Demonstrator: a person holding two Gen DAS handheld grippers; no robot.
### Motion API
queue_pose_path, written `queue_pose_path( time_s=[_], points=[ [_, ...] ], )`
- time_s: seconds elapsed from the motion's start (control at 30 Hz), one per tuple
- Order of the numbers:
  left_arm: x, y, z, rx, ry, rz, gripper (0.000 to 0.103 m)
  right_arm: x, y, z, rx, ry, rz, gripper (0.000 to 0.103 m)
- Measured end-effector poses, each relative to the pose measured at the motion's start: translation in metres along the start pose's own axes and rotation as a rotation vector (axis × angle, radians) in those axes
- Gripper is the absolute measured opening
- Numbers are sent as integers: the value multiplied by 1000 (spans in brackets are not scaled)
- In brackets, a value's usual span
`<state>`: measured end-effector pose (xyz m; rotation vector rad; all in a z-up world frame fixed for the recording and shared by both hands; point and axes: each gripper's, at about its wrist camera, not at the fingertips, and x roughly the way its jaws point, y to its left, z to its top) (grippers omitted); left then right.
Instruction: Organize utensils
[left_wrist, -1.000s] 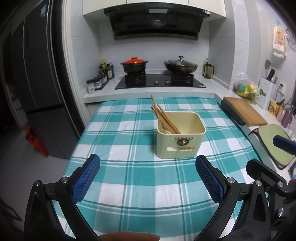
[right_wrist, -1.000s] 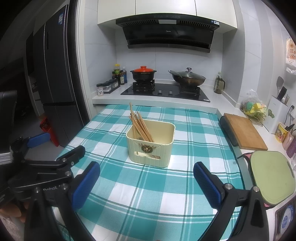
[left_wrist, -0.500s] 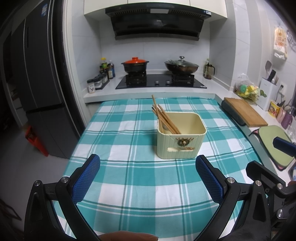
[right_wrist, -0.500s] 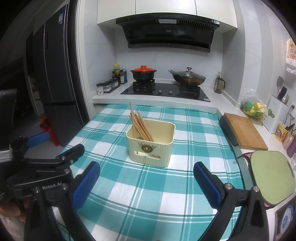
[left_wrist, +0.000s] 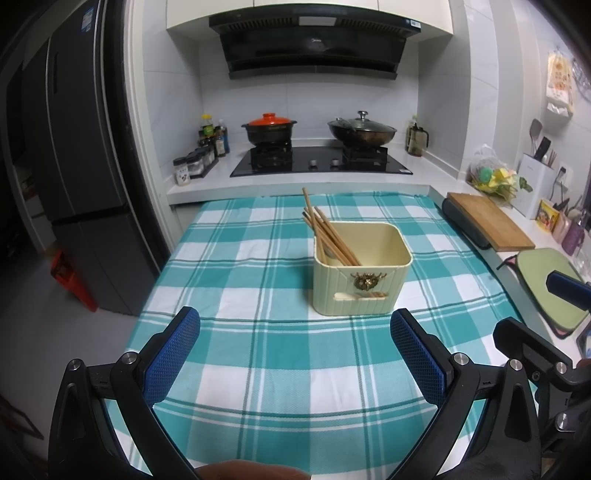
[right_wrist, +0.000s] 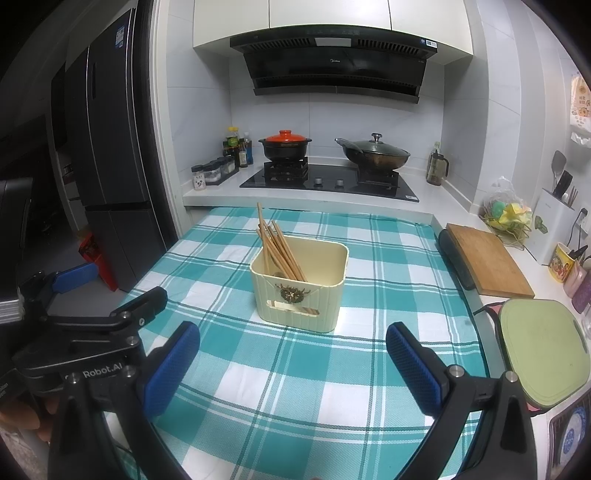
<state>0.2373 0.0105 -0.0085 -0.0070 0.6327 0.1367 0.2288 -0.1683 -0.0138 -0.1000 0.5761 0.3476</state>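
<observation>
Blue-padded left gripper (left_wrist: 294, 354) hangs spread wide and empty over the teal-and-white checked tablecloth (left_wrist: 240, 280). Ahead, near the cloth's middle, the cream ribbed plastic utensil box (left_wrist: 360, 275) holds brown wooden chopsticks (left_wrist: 327, 232) leaning left. Bumping their tall ends could tip the light box. On the right, the right gripper (right_wrist: 293, 360) is equally agape, holding nothing.

The lower ends of the chopsticks (left_wrist: 327, 234) are hidden inside the cream box (left_wrist: 360, 286); their count is too hard to tell. Something grey lies beneath them in the box, unclear what. The labels on the spice jars (right_wrist: 212, 173) are too small to read. The green board (right_wrist: 541, 349) is cut off by the right wrist picture's edge. A plate (right_wrist: 570, 441) shows only partly at the corner.
</observation>
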Motion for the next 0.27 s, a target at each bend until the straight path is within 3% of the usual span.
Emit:
queue_pose_path(
  time_s=[0.27],
  points=[
    [-3,0,-1,-6,-33,28,103,0,-3,-1,1,1,-2,103]
  ],
)
